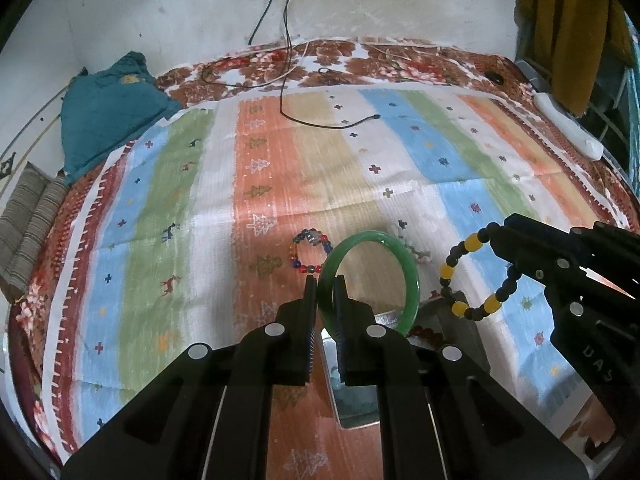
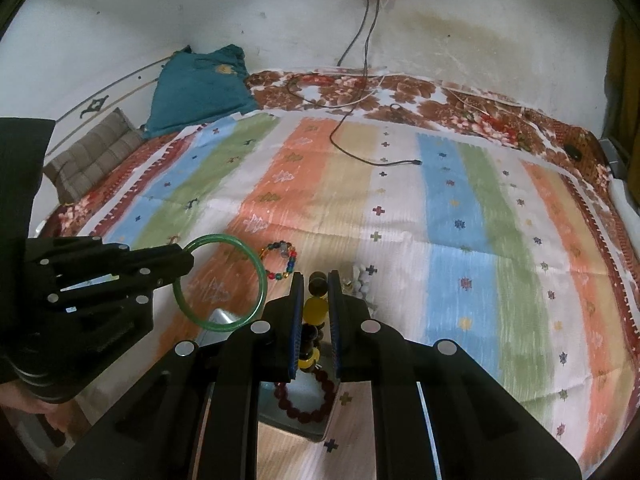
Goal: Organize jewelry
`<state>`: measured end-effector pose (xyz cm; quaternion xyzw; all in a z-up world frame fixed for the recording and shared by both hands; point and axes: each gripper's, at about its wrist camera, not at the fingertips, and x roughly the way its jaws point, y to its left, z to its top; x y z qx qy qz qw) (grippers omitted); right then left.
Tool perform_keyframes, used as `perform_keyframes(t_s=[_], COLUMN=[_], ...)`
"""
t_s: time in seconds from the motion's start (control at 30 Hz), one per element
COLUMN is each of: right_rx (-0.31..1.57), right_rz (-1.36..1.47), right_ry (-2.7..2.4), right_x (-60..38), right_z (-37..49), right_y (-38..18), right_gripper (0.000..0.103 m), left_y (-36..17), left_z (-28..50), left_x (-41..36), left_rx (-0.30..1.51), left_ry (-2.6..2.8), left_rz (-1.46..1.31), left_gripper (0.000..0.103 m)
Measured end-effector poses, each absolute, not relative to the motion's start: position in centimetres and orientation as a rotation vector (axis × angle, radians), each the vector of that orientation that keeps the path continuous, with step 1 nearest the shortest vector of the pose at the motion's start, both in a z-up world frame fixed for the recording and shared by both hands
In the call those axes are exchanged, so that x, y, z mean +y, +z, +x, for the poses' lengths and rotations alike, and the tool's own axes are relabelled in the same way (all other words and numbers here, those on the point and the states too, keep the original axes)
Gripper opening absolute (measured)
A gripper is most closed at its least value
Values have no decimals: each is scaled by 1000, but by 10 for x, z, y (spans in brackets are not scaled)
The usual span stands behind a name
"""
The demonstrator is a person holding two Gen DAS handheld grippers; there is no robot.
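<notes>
left gripper [image 1: 325, 280] clamped on green bangle [image 1: 412, 276] | right gripper [image 2: 318, 280] gripping yellow-black bead bracelet [image 2: 313, 308] | both held over metal tray [image 2: 296, 420] near, red bead bracelet [image 2: 304, 398] inside | next: lower, release into tray

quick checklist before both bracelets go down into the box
1. Left claw shut on the green bangle: ok.
2. Right claw shut on the black and yellow bracelet: ok.
3. Both pieces lifted off the striped cloth: ok.
4. Metal box open below the claws: ok, with a dark red bracelet already inside.
5. Room left in the box for both: cannot tell, the claws hide most of it.
6. Colourful bracelet and pale bracelet on the cloth, out of the way: ok.
</notes>
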<state>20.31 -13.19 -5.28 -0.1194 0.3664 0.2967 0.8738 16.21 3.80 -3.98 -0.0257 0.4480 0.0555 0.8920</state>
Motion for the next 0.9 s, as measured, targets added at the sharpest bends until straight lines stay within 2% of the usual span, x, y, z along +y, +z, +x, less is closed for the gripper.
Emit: perform_keyframes(t_s=[0.8,0.9], right_rx=[802,826], right_rz=[-258,-262], right_ry=[655,653], right_x=[-142,-140], right_z=[170,172], right_y=[-62,-66], right_gripper=[13,13], left_y=[-45,-49], left_z=[125,128], left_x=[21,25], left_rx=[924,948], left_ry=[103,89], left_rz=[-46,-105], left_gripper=[8,12])
